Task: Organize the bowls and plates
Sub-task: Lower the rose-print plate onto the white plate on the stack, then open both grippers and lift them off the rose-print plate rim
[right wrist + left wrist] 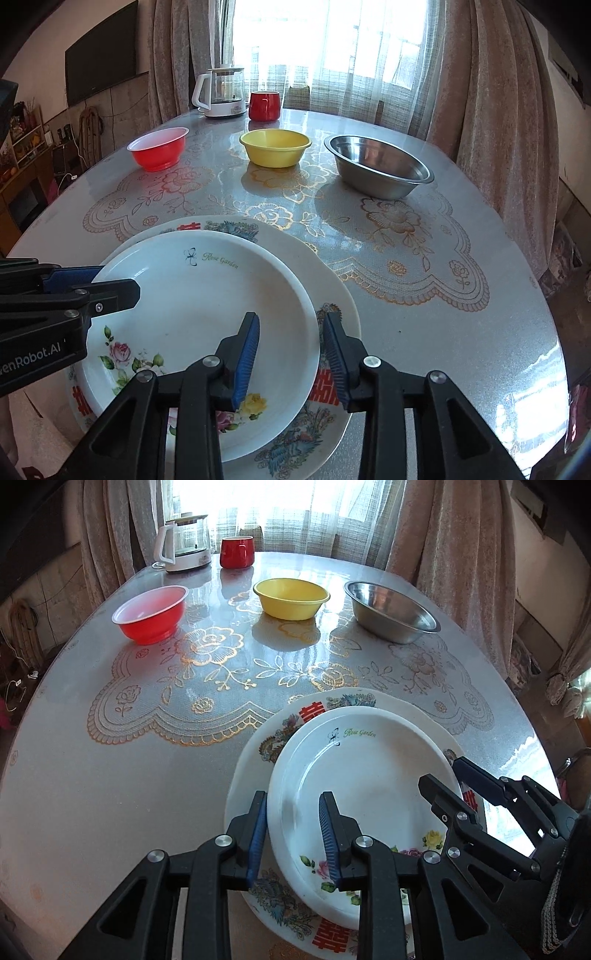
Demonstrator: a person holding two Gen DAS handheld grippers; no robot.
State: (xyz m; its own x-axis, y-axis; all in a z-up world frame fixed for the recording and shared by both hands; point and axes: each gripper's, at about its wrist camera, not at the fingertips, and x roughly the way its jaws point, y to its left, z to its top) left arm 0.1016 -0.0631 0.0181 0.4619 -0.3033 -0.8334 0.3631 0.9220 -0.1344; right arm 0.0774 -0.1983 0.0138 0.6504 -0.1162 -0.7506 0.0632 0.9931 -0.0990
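Observation:
A white "Rose Garden" plate (pixel 369 790) (pixel 207 314) lies on a larger patterned plate (pixel 258 746) (pixel 332 295) at the table's near edge. My left gripper (pixel 293 834) is open, its jaws straddling the white plate's left rim. My right gripper (pixel 291 358) is open, its jaws straddling the white plate's right rim. Each gripper also shows in the other's view. A red bowl (pixel 151 613) (pixel 159 147), a yellow bowl (pixel 291 598) (pixel 275 147) and a steel bowl (pixel 391 611) (pixel 376 166) stand in a row at the far side.
A glass kettle (pixel 184 542) (pixel 221 92) and a red mug (pixel 237 552) (pixel 263 106) stand at the table's far edge by the curtains. The table (pixel 129 775) carries a glossy lace-patterned cover.

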